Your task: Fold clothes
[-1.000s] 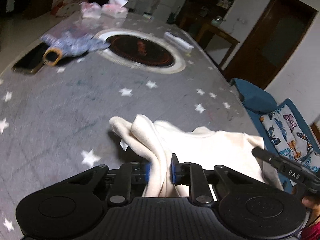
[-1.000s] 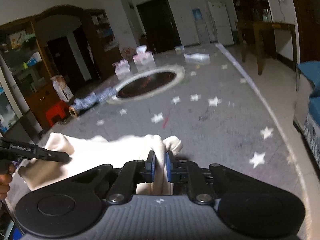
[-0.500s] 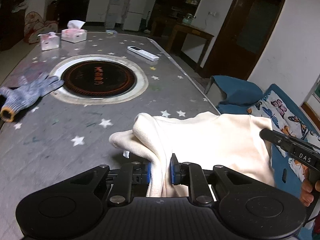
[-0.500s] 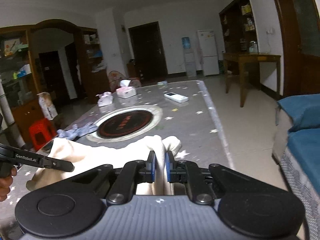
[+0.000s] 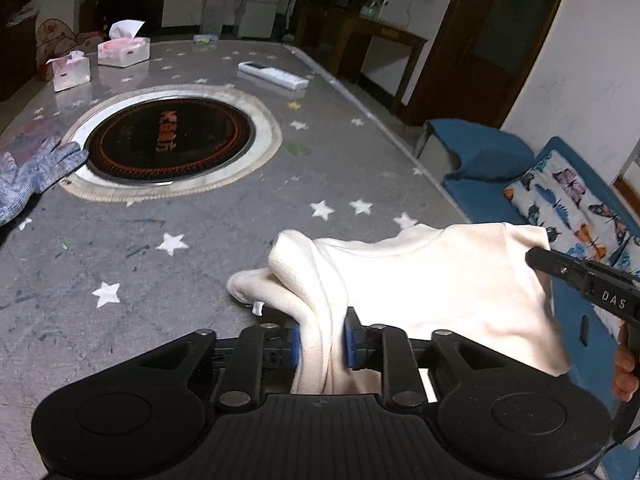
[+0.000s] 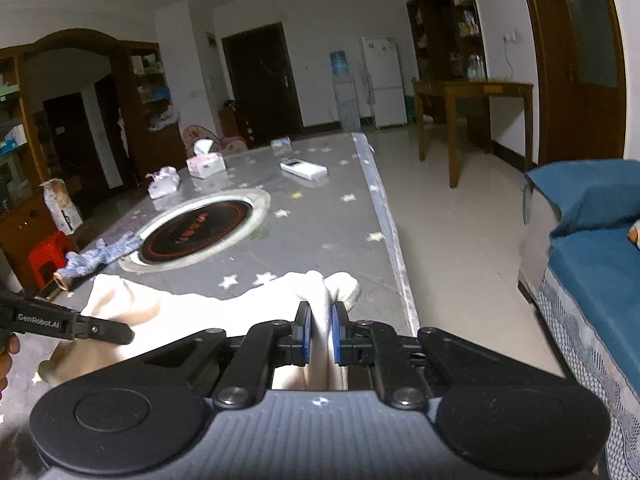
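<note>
Left gripper (image 5: 321, 338) clamps bunched cream garment (image 5: 432, 280); right gripper (image 6: 318, 338) clamps its other end. Cloth spans between them above counter (image 5: 160, 280).

The left gripper (image 5: 320, 340) is black plastic with two round bumps, a ridged middle part, silver screws and blue pads (image 5: 351, 340). The right gripper (image 6: 318, 336) looks the same, and its ridged part looks grey-blue. One black finger has white letters "DAS", another "GenRobot.AI". Bare skin of a hand (image 5: 624, 364) shows at the edge.
</note>
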`<state>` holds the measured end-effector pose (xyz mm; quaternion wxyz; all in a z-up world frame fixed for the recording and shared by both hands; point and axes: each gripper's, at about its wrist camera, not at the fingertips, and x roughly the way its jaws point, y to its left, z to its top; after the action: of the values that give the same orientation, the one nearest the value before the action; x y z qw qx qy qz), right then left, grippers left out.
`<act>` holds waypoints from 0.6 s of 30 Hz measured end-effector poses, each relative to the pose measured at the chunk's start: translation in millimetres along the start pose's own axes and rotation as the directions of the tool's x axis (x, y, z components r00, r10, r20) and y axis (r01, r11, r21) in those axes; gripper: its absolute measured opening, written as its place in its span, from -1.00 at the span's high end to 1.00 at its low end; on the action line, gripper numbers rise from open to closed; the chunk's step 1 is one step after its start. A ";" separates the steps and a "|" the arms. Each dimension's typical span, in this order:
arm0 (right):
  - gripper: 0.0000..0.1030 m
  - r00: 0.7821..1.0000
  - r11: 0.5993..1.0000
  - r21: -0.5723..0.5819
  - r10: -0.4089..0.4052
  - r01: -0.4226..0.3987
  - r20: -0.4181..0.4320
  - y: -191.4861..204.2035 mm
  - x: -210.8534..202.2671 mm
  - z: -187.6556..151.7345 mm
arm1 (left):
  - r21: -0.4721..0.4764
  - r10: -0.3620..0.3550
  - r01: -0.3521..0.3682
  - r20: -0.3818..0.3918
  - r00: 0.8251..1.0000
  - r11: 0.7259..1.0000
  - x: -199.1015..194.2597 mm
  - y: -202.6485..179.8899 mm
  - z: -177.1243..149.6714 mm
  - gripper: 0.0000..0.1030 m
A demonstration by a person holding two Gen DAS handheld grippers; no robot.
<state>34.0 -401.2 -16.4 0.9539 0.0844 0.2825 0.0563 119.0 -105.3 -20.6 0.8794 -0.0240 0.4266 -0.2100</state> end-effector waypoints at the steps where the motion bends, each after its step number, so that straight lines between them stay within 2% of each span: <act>1: 0.82 1.000 1.000 0.004 -0.006 0.007 -0.012 -2.7 4.0 -1.6 | 0.004 0.012 -0.012 -0.003 1.000 1.000 1.2 1.3 -0.5 0.46; 5: 0.73 0.998 0.999 0.018 -0.051 0.051 -0.043 -10.2 14.2 -4.1 | 0.013 0.043 -0.043 0.005 0.999 0.999 -0.6 7.8 -1.5 0.15; 8: 0.73 0.998 0.998 -0.003 -0.062 0.062 -0.030 -7.9 11.2 -2.5 | 0.013 0.063 -0.063 0.037 0.997 0.998 -8.3 12.5 0.7 0.07; 12: 0.71 0.999 0.998 -0.058 0.021 -0.023 -0.036 12.0 6.9 -0.8 | 0.010 0.060 -0.061 0.088 0.994 0.998 -18.5 11.2 5.9 0.11; 15: 0.70 0.993 0.991 -0.095 0.092 -0.099 -0.077 33.1 14.8 -3.1 | 0.044 0.019 -0.022 0.082 0.996 0.999 -15.8 -0.7 6.8 0.12; 18: 0.70 0.985 0.980 -0.143 0.125 -0.142 -0.117 52.2 24.9 -9.3 | 0.072 -0.022 0.017 0.063 0.998 0.997 -6.1 -11.7 5.5 0.23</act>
<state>46.6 -345.0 -27.1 0.9350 0.0278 0.3221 0.1459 115.7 -114.4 -10.0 0.8908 -0.0035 0.3902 -0.2329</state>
